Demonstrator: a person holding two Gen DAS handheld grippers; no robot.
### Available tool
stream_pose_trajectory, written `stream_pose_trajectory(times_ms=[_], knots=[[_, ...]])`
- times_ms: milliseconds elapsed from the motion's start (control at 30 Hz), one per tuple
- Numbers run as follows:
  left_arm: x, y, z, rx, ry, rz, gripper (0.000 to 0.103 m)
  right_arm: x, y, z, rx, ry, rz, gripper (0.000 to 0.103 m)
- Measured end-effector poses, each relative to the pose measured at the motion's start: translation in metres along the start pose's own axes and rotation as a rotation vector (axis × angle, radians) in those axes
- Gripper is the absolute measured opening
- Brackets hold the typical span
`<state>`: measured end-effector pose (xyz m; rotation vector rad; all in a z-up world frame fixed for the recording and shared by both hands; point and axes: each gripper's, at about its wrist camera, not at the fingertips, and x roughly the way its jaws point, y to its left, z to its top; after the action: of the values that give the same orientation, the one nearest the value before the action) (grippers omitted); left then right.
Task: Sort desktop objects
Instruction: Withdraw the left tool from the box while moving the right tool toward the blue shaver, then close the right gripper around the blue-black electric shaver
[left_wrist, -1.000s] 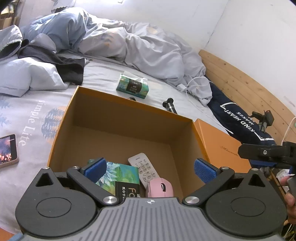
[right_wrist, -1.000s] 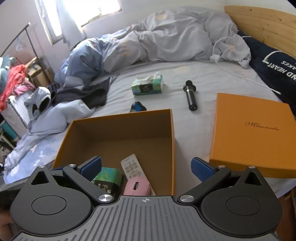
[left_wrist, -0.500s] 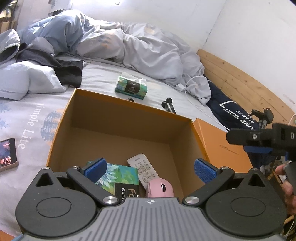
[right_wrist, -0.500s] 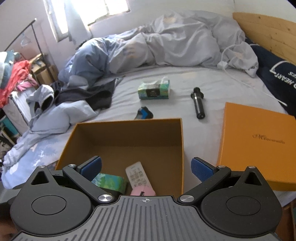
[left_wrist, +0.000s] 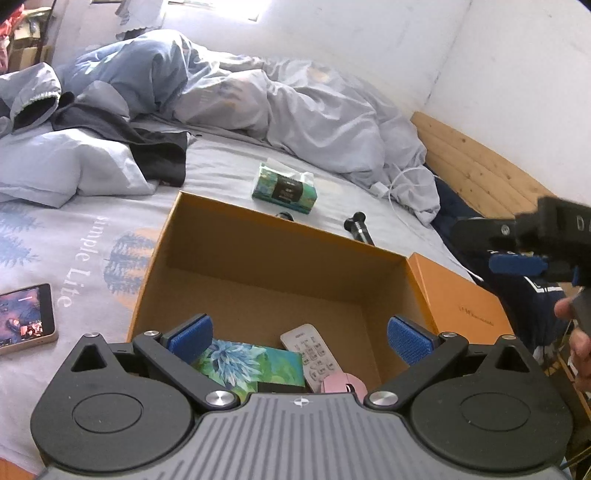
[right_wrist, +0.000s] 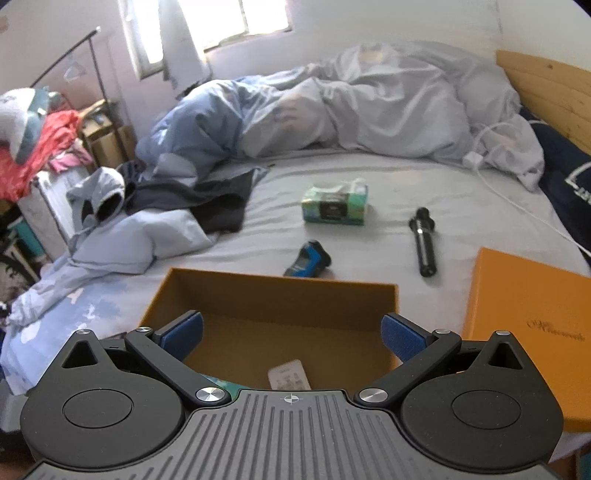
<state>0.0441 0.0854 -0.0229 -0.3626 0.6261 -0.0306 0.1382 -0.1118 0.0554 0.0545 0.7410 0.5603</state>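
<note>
Left gripper (left_wrist: 300, 339): jaws spread wide, blue pads (left_wrist: 190, 338) at 9 and 3 o'clock, nothing between them. Right gripper (right_wrist: 291, 338): jaws equally wide apart, nothing gripped; also visible at 3 o'clock in the left wrist view.

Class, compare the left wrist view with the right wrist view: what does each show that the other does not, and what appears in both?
Only the left wrist view shows the phone lying on the sheet, the pink mouse in the box, and the right gripper from the side.

Only the right wrist view shows the blue and black device beyond the box, the window and the clothes pile.

Both show the orange box, its lid, the remote, the tissue pack and the black cylinder. The left gripper is open.
</note>
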Motion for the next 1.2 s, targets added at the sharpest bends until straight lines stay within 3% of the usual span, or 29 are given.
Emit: stream_pose_trajectory(times_ms=[600,833,1200], knots=[[-0.001,0.019,0.008,-0.059,-0.050,0.015,0.103,0.053,0.018,0.091,0.026,0.021,0.140,0.103],[0.000,0.022,0.010,-0.048,-0.075,0.045,0.103,0.108,0.021,0.115,0.021,0.114,0.119,0.103],[-0.001,0.028,0.013,0.002,-0.101,0.179,0.103,0.223,0.003,0.105,0.139,0.314,0.025,0.103]])
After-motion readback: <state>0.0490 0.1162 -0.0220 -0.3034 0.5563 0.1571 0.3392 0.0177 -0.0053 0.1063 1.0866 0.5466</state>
